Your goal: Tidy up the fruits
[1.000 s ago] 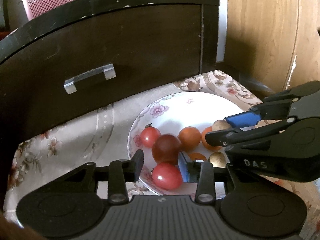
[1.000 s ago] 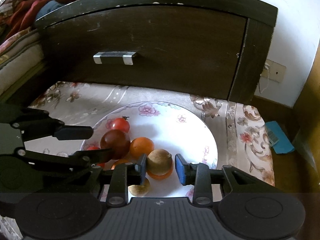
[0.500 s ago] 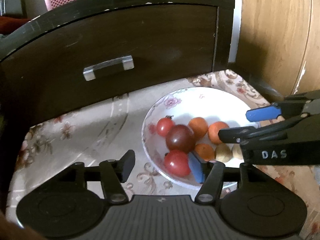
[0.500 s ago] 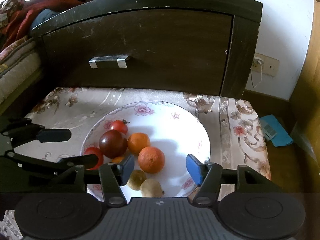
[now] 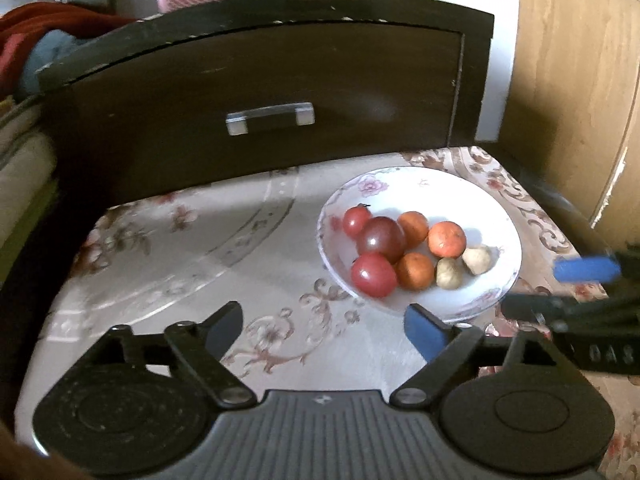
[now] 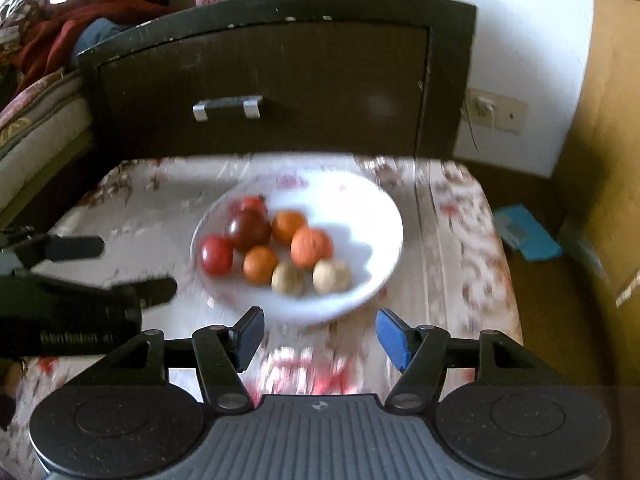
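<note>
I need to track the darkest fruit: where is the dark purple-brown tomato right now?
The dark tomato sits in the white plate, on the plate's left side in both views, touching the small red tomato behind it and the bigger red tomato in front.

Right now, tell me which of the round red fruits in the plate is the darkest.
The dark maroon one, the largest, in the middle of the cluster on the plate. The two bright red tomatoes, behind it and in front, are lighter and smaller.
</note>
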`<state>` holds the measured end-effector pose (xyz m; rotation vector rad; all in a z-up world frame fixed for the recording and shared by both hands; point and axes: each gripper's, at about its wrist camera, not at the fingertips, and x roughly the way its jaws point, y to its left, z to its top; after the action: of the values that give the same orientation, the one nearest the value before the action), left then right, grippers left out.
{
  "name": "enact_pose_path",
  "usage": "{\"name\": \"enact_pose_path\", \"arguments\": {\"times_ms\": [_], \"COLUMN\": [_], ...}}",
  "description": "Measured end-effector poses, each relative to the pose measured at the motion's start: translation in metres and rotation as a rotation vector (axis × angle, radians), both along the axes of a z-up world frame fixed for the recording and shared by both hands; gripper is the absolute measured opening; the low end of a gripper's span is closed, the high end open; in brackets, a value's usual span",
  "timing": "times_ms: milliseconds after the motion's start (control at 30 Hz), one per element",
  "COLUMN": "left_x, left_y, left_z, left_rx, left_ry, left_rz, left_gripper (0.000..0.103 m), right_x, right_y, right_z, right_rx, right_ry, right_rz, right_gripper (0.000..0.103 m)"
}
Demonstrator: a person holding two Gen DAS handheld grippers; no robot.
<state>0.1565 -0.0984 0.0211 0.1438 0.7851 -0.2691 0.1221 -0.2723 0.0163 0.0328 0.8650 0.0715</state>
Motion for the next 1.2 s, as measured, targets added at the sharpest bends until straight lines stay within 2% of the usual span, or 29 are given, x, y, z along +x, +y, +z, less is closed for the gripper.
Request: {"name": "enact_pose_path", "arguments": {"times_ms": [33,267,633,1200], "left_x": [-0.005,-0.038,-0.068,-0.082], "left_y": [0.001,-0.001,0.0,0.006], "left_z": [0.001,0.001,0.011,0.016], "left_rx": [0.007,0.048,0.046,0.054], "left_ry": [-0.007,-0.014,-0.018,-0.038], "left_rz": [0.008,0.017,0.049,0.059], "left_gripper": [0.103,0.103,0.103,0.103], "right_x": [-0.005,-0.034,-0.066,-0.078], "right_y": [0.0,0.005,0.007,0.012], "right_z": [0.0,0.011,0.016,0.018], "right_rx": [0.008,0.053,0.081,0.092], "right_ry": [0.004,-0.001,0.009,0.009], "right_rz": [-0.006,-0.045,-0.078,-0.068], "right_gripper": [0.058,0.061,0.061,0.061]}}
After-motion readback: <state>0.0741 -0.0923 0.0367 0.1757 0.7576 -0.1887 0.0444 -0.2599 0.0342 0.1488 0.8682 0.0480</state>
